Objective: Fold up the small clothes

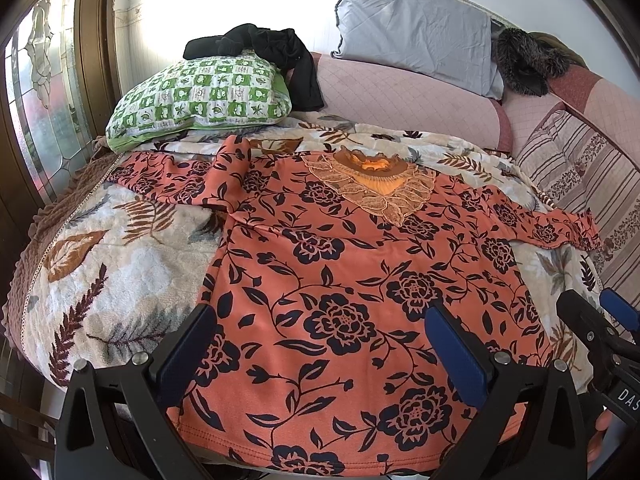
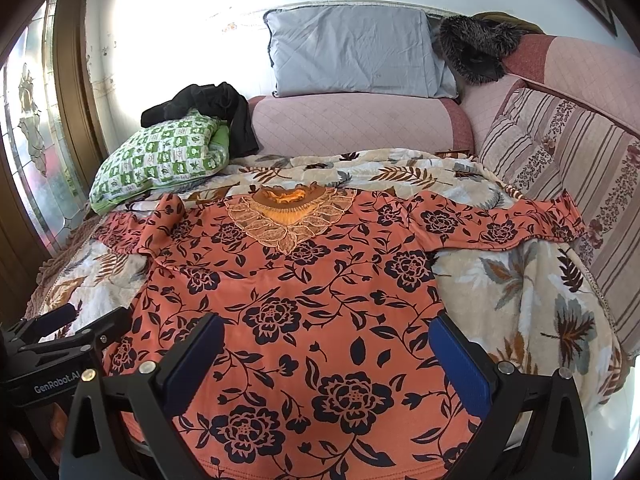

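Observation:
An orange top with dark flowers (image 1: 340, 280) lies spread flat on the bed, lace collar (image 1: 376, 184) at the far end, hem nearest me. It also shows in the right wrist view (image 2: 296, 300). Its left sleeve (image 1: 176, 180) is bunched; its right sleeve (image 2: 500, 220) stretches out to the right. My left gripper (image 1: 324, 344) is open above the hem, holding nothing. My right gripper (image 2: 326, 356) is open above the hem too, empty. The right gripper also shows at the right edge of the left wrist view (image 1: 596, 320), and the left gripper at the left of the right wrist view (image 2: 72, 328).
The top lies on a leaf-print blanket (image 1: 100, 280). A green checked pillow (image 1: 200, 96) with black clothing (image 1: 264, 48) on it sits far left. A grey pillow (image 2: 352, 52) and a pink bolster (image 2: 352, 124) stand at the back. Striped cushions (image 2: 560, 152) line the right. A glazed door (image 1: 44, 100) is on the left.

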The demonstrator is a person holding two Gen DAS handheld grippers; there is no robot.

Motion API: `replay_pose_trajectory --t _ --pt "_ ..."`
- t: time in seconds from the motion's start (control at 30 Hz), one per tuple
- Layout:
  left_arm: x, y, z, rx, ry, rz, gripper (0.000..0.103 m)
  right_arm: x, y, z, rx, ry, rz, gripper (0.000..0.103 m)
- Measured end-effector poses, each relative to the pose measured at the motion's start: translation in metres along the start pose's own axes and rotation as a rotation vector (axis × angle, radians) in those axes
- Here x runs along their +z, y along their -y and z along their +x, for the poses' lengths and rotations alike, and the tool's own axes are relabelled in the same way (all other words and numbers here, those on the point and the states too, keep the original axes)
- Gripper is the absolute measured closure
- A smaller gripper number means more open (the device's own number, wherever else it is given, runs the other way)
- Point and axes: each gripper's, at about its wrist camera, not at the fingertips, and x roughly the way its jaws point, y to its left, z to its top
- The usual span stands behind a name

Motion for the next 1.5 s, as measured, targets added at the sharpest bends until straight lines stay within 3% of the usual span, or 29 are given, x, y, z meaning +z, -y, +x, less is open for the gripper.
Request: replay_pose_trajectory --t 0.63,0.77,0.93,1.07,1.17,1.27,1.33,1.4,1.5 --pt "-0.001 0.000 0.001 -0.001 -0.004 0.000 0.000 0.000 0.000 0.002 0.002 -0.002 0.002 0.000" --pt "-0.010 -0.015 0.018 -0.013 -0.047 -0.022 0.000 -0.003 0.018 0.017 0.077 -0.050 0.070 0.000" --pt "-0.026 -0.049 0.058 0.056 -0.161 -0.064 0.000 -0.011 0.108 0.047 0.167 -0.113 0.345 0.000" --pt "-0.032 -0.068 0.078 0.107 -0.194 -0.079 0.000 -0.004 0.210 0.072 0.146 -0.056 0.573 0.000" --pt "-0.031 -0.072 0.091 0.126 -0.215 -0.081 0.000 0.000 0.297 0.102 0.147 -0.020 0.817 0.000" --pt "-0.028 -0.072 0.101 0.144 -0.218 -0.057 0.000 0.006 0.376 0.131 0.105 0.026 1.020 0.003" --pt "-0.026 -0.072 0.108 0.149 -0.220 -0.050 0.000 0.015 0.419 0.146 0.050 0.070 1.094 0.011" --pt "-0.022 -0.072 0.114 0.147 -0.216 -0.054 0.000 0.026 0.453 0.158 -0.038 0.100 1.115 0.019" --pt "-0.017 -0.073 0.123 0.151 -0.205 -0.061 0.000 0.041 0.486 0.180 -0.142 0.087 1.090 0.022"
